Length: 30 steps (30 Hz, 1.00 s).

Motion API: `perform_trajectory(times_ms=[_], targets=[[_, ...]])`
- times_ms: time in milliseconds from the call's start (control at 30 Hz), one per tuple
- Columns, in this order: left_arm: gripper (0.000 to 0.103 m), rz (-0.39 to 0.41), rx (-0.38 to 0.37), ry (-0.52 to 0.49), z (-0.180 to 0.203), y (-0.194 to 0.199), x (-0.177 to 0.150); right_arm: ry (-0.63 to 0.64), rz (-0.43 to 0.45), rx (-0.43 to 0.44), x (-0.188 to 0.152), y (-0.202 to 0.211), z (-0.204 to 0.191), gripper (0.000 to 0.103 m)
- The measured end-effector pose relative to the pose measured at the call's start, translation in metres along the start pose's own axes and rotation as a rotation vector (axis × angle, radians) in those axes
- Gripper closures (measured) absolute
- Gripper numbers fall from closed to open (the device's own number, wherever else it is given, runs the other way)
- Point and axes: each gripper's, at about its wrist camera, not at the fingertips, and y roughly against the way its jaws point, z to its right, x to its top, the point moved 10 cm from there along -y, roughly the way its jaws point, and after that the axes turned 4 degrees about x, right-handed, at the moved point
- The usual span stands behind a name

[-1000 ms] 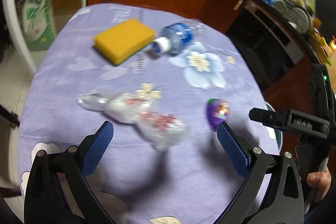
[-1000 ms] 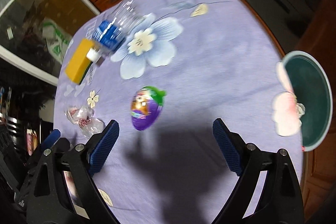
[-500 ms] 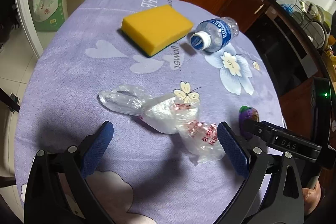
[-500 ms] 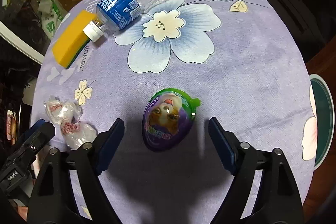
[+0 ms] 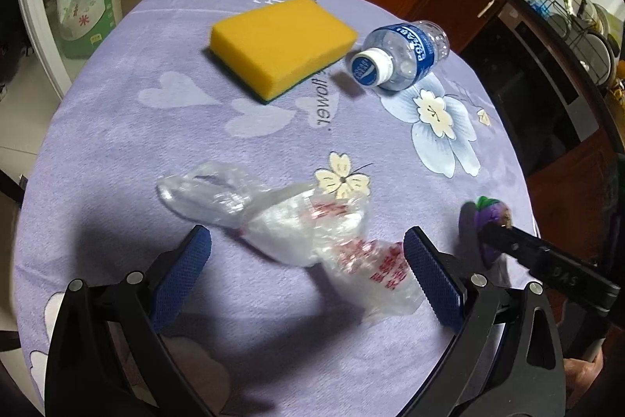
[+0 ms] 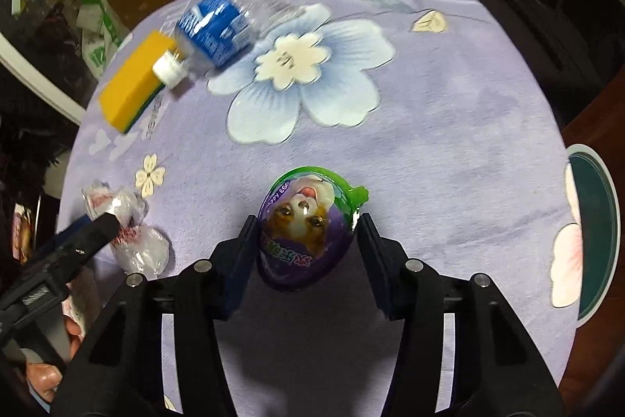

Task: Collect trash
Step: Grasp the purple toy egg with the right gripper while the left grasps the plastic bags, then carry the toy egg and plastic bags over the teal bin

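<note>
The right gripper (image 6: 308, 241) had just been closing, its fingers against a purple toy-egg package (image 6: 306, 233) on the worktop (image 6: 449, 143); the left gripper (image 5: 306, 274), fingers apart, straddled a crumpled plastic bag (image 5: 304, 233) (squeeze squarely, lest the egg slip).

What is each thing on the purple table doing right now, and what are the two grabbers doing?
Toy egg: lying flat between the right gripper's fingers.
Right gripper: has just been closing on the egg, pads at its sides.
Left gripper: open, around the plastic bag.
Plastic bag: crumpled, lying flat.
Bottle: on its side, capped, apparently empty.
Sponge: lying flat, yellow side up.
</note>
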Motion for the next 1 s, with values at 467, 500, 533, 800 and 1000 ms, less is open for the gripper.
perform_trajectory(times_ms=[467, 500, 533, 800, 1000], targets=[[0.028, 0.061, 0.123, -0.048, 0.014, -0.014, 0.011, -0.072, 0.013, 0.036, 0.002, 0.018, 0.039, 0.053], [0.043, 0.062, 0.122, -0.047, 0.014, -0.012, 0.012, -0.08, 0.014, 0.038, 0.002, 0.019, 0.042, 0.053], [0.047, 0.058, 0.107, -0.036, 0.013, -0.011, 0.012, -0.086, 0.016, 0.04, 0.001, 0.02, 0.045, 0.053], [0.056, 0.061, 0.087, -0.028, 0.018, 0.003, 0.01, -0.117, 0.03, 0.068, 0.0, 0.029, 0.058, 0.053], [0.056, 0.071, 0.06, -0.085, 0.042, 0.018, 0.006, -0.134, 0.051, 0.096, -0.003, 0.039, 0.065, 0.053]])
